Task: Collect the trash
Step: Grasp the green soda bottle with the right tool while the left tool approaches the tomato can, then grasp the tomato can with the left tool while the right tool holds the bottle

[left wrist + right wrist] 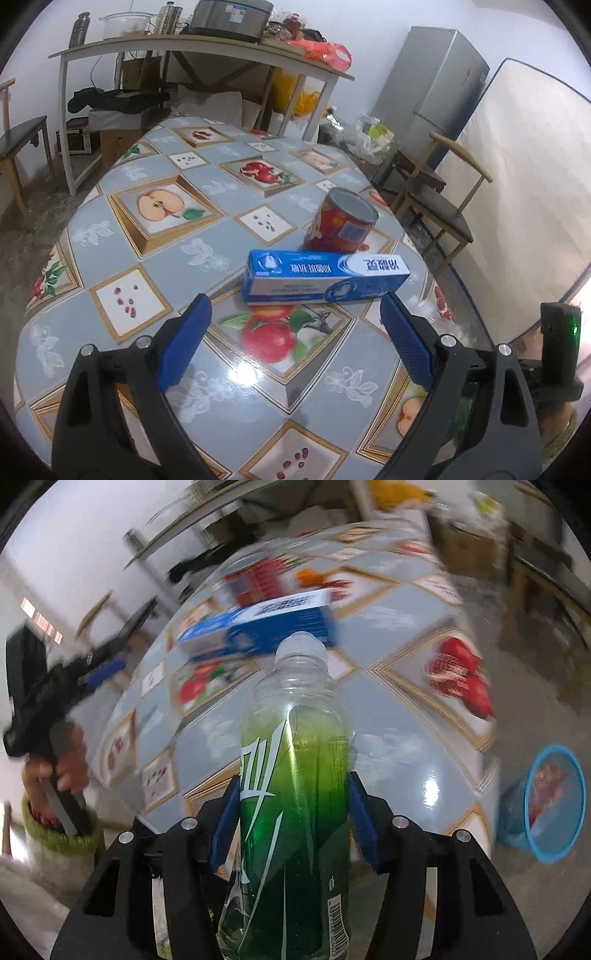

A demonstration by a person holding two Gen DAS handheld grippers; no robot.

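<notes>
My left gripper [295,317] is open and empty, just short of a blue and white toothpaste box [325,277] lying on the table. A red can [341,221] stands tilted behind the box. My right gripper [291,812] is shut on a green plastic bottle [295,794], held above the table with its cap end pointing forward. The box [266,627] and the can [255,579] show blurred in the right wrist view. The left gripper [92,664] shows there at the left, held by a hand.
The table [166,229] has a fruit-patterned cloth. A blue mesh basket [550,805] stands on the floor to the right of the table. A wooden chair [436,199], a fridge [428,92] and a cluttered side table [207,48] stand beyond.
</notes>
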